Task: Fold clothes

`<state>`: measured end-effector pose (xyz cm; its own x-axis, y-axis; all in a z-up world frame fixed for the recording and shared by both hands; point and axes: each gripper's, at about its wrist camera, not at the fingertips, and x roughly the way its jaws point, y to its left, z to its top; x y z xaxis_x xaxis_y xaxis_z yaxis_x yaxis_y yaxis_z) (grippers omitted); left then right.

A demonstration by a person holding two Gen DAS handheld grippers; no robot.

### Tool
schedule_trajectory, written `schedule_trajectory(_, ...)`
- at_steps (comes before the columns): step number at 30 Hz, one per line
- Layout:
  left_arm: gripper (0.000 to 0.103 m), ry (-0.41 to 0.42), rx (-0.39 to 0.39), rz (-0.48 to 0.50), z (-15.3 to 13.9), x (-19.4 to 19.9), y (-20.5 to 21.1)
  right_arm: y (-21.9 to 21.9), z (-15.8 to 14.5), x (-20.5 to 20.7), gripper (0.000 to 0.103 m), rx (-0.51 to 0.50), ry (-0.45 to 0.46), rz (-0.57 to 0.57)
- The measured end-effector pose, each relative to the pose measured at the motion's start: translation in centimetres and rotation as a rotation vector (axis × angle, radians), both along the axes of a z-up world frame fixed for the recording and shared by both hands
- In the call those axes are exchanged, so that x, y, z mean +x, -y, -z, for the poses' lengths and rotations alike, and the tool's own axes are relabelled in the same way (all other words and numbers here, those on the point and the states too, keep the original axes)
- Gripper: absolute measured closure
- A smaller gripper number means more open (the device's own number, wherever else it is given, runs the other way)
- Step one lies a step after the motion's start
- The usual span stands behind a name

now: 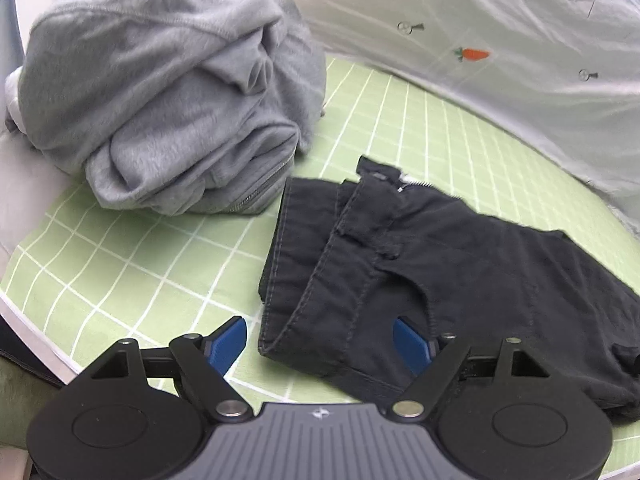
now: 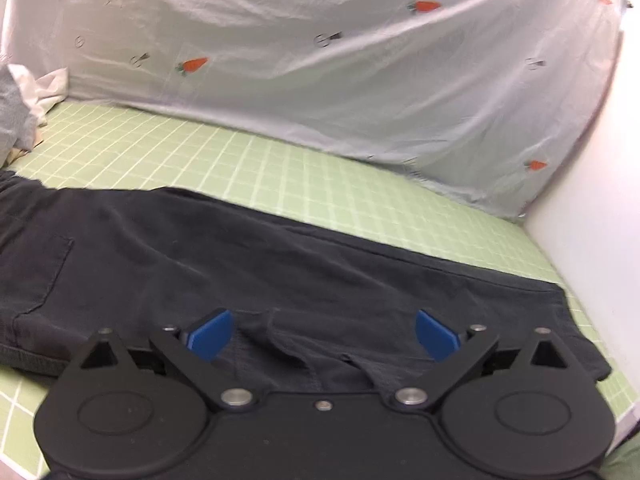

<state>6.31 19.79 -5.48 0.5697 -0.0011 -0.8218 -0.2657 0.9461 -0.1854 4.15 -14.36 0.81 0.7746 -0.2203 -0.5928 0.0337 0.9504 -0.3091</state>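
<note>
Black trousers point(image 1: 460, 280) lie flat on the green checked mat point(image 1: 120, 272), waistband and zip toward the grey heap. My left gripper point(image 1: 320, 340) hovers over the waistband corner, its blue pads point(image 1: 228, 344) wide apart and pressing on nothing, so it is open. In the right wrist view the trousers point(image 2: 240, 256) stretch across the mat point(image 2: 280, 168), with a small ridge of cloth near the lower hem. My right gripper point(image 2: 323, 334) stands open above that ridge, and its blue pads point(image 2: 436, 334) are clear of the fabric.
A crumpled grey zip-up garment point(image 1: 168, 92) is heaped at the back left of the mat, with white cloth point(image 2: 44, 84) beside it. A white sheet with carrot prints point(image 2: 340, 72) hangs along the back. A white wall point(image 2: 592, 220) bounds the right side.
</note>
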Motion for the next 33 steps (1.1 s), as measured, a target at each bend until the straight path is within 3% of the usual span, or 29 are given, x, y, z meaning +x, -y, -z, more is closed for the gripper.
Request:
schedule_trajectory(6, 0.022, -0.009, 0.008, 0.022, 1.4, 1.7, -0.2, 0.4, 2.3, 1.6, 0.003, 0.063, -0.126, 0.024)
schedule_trajectory(10, 0.022, 0.002, 0.042, 0.045, 1.6, 3.0, -0.3, 0.6, 2.6, 1.4, 0.001, 0.074, -0.136, 0.019)
schedule_trajectory(22, 0.023, -0.052, 0.022, 0.058, 3.0, 5.2, -0.6, 2.0, 3.6, 2.8, 0.000, 0.151, -0.197, 0.044)
schedule_trajectory(25, 0.041, -0.044, 0.009, 0.086, 2.7, 5.2, -0.5, 2.3, 3.5, 2.8, 0.000, 0.162, -0.202, 0.040)
schedule_trajectory(27, 0.061, -0.038, -0.007, 0.104, 2.4, 5.2, -0.3, 2.5, 3.4, 3.0, 0.000, 0.168, -0.204, 0.035)
schedule_trajectory(30, 0.082, -0.017, -0.012, 0.127, 1.4, 4.9, 0.6, 2.8, 3.3, 3.1, 0.000, 0.168, -0.203, 0.032)
schedule_trajectory(33, 0.084, 0.015, 0.009, 0.180, -0.5, 4.6, 2.6, 3.0, 3.2, 3.1, 0.000, 0.153, -0.195, 0.025)
